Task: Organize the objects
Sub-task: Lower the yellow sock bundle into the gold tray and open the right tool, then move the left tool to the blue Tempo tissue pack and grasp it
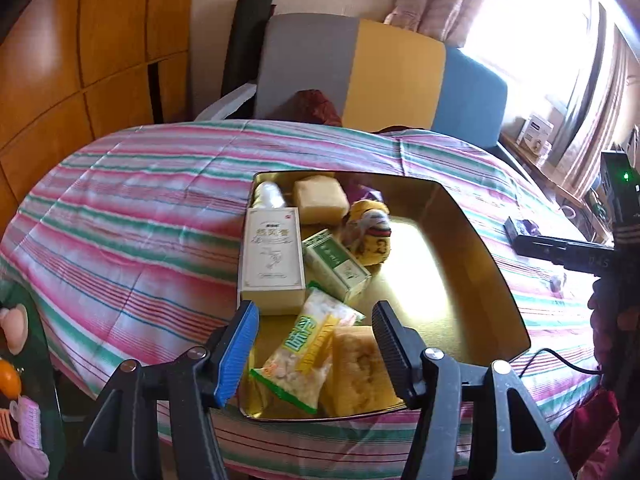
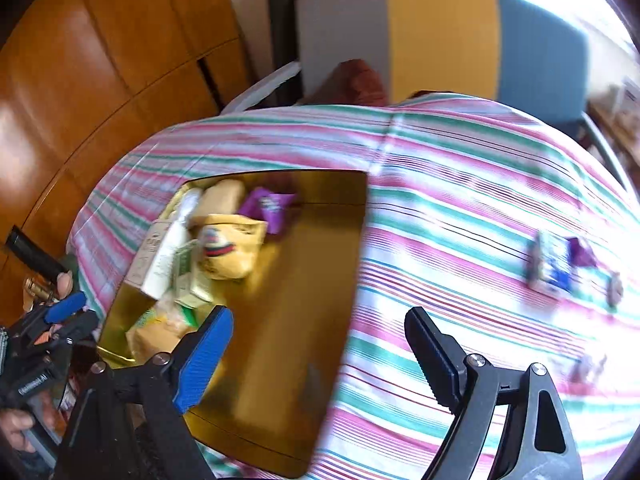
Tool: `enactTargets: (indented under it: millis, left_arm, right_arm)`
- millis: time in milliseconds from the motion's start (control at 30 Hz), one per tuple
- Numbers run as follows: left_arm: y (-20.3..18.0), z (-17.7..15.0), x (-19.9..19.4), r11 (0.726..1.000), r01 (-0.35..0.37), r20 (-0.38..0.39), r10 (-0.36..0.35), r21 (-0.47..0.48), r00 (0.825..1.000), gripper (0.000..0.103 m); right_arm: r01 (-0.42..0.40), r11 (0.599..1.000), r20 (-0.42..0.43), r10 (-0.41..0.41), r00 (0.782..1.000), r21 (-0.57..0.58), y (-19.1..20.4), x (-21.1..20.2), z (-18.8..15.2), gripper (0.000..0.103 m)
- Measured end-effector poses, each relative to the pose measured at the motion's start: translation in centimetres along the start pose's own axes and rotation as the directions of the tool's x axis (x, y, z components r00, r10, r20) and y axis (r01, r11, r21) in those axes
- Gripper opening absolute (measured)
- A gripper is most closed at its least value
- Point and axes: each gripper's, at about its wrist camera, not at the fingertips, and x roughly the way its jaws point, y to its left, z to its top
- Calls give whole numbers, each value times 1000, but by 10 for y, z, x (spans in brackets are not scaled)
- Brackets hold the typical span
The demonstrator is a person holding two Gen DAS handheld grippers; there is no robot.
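A gold tin tray [image 1: 472,240] sits on the striped tablecloth. Its left half holds a white box [image 1: 272,260], a green carton [image 1: 336,266], a snack bag [image 1: 304,348], yellow cake blocks [image 1: 320,200] and a yellow plush toy [image 1: 370,236]. My left gripper [image 1: 316,344] is open and empty above the tray's near edge, over the snack bag. My right gripper [image 2: 320,352] is open and empty above the tray's right rim [image 2: 356,280]. A blue-white packet [image 2: 554,266] and a purple wrapper [image 2: 582,252] lie on the cloth to the right.
A grey, yellow and blue chair [image 1: 396,76] stands behind the table. A wooden wardrobe [image 1: 80,48] is at the left. Small toys [image 1: 16,360] lie on a dark surface at the lower left. A shelf with boxes [image 1: 536,136] is by the window.
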Motion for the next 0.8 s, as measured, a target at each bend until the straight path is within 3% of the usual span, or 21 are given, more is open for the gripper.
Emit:
enactTargets:
  millis: [267,500,633,800]
  left_arm:
    - [-30,4,-3,997,27,-3,-27,73,1000,60]
    - [-59,10,1,990,54,-28,-51,129,998,60]
    - [-83,13,4,981,76,-46,-69,180,997,60]
    - [-122,18,15,963,115,-73,-100,243,992,60]
  right_arm:
    - [122,983,44,-129,991,139,-82,-32,-12,88]
    - [215,926,98,-256,962,310,-170,-55,-20,93]
    - [266,857,104,-343,933,441,-224,-61,-35,93]
    - [240,704,84,-392,916,668,-273,-73,-60,93]
